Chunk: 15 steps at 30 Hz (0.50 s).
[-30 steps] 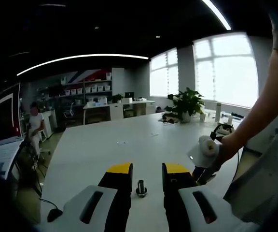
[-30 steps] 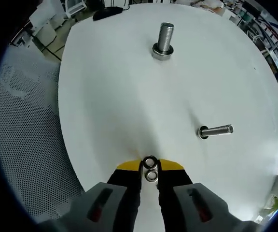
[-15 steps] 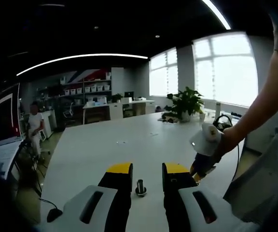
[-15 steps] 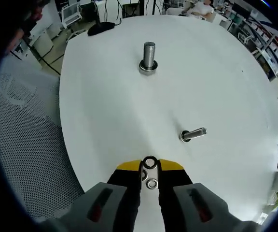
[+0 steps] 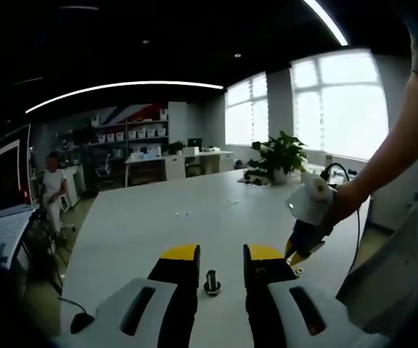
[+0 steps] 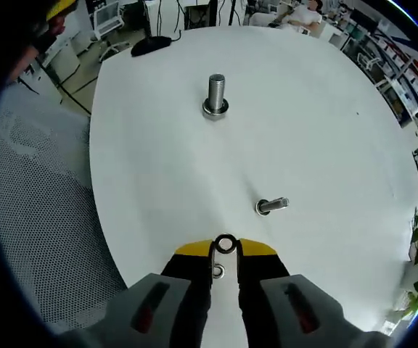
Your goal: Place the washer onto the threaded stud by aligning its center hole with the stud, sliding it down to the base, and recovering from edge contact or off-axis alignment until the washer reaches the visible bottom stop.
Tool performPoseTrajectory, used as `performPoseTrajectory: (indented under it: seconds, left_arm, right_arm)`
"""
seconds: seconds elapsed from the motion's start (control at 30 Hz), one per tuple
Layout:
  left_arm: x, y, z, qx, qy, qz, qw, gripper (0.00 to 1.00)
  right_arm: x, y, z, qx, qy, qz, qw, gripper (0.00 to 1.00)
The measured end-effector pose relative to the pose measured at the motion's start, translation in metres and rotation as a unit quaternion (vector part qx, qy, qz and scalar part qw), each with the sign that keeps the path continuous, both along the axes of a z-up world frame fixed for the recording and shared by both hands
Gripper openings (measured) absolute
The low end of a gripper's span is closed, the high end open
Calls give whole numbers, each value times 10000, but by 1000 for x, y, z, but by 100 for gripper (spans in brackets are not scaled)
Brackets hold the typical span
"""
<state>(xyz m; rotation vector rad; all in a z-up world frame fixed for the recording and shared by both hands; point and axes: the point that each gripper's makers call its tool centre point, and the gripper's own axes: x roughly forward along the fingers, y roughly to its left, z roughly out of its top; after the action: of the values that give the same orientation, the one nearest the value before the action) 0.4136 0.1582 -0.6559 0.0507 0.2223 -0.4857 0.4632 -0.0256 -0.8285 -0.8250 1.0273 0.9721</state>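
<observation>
In the right gripper view, the right gripper [image 6: 225, 250] is seen with its yellow-tipped black jaws pressed onto a thin metal washer [image 6: 225, 243], a flat ring held edge-up at the tips. A second small ring [image 6: 217, 271] is glimpsed lower in the gap between the jaws; what it rests on cannot be made out.

Two threaded studs are counted on the smooth white table [image 6: 318, 123]: an upright stud [image 6: 215, 94] with a ring at its base, well apart from the gripper, and a nearer stud [image 6: 271, 206] shown at a slant.

In the left gripper view, the left gripper [image 5: 221, 259] is held with jaws apart, a short stud [image 5: 211, 282] standing between them. A hand [image 5: 339, 206] is seen at the right.
</observation>
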Motion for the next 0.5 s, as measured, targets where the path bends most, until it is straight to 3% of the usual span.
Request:
performPoseTrajectory:
  seconds: [0.5]
  left_arm:
    - [0,0,2,-46,-41,9,10000,22]
  right_arm:
    - [11,-1,21,-58,-128,43,9999,14]
